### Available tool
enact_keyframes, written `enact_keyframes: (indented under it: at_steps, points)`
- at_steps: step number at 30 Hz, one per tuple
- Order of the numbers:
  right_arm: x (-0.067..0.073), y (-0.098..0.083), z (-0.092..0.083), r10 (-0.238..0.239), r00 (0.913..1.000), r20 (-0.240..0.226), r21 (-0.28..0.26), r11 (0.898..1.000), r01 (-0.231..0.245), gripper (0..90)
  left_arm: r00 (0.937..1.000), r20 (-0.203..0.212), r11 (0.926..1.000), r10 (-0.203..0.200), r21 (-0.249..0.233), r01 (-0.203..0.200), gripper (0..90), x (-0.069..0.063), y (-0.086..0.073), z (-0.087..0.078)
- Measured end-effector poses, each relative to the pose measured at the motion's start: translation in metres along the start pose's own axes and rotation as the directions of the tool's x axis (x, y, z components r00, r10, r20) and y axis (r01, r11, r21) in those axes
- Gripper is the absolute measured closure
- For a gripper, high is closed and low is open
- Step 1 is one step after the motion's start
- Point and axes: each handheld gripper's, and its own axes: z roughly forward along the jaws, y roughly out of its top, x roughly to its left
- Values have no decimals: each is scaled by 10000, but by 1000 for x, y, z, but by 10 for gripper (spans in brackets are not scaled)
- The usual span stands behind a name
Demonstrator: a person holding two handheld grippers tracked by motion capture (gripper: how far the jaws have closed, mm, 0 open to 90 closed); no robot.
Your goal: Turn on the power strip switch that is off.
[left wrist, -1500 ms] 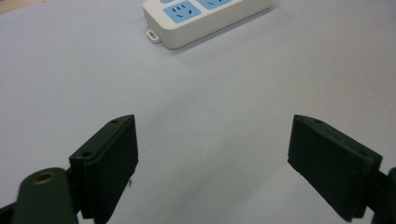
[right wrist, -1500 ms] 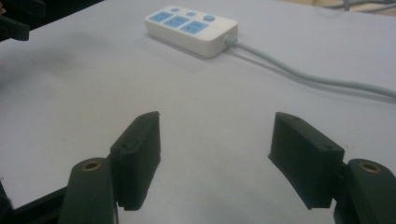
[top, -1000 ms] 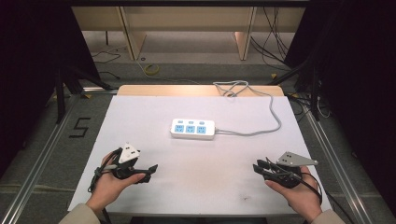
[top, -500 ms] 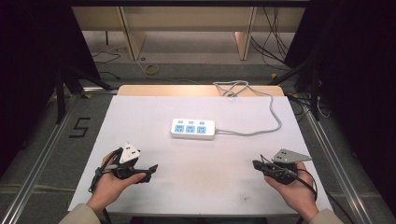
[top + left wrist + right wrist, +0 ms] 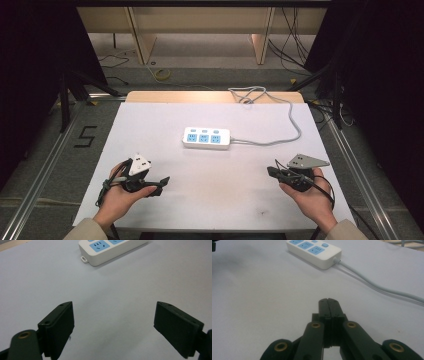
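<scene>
Power strip (image 5: 206,138) lies untouched mid-table (image 5: 150,125). Your left hand-held gripper (image 5: 113,322) stands wide, your right hand-held gripper (image 5: 328,305) pressed closed and empty, both near of the strip. Nothing appears begun.

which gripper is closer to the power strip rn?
Left, narrowly. The left gripper sits toward the person and left of the power strip, jaws open. The right gripper sits toward the person and right of it, jaws shut, empty.
</scene>
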Motion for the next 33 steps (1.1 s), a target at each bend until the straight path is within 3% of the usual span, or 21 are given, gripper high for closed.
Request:
enact_keyframes:
  at_steps: [33]
  points:
    - [-3, 29, 28, -181, 9998, -77, 181, 9997, 183, 900, 10000, -32, 10000, 80, -4, -80, 162, 0, 0, 0]
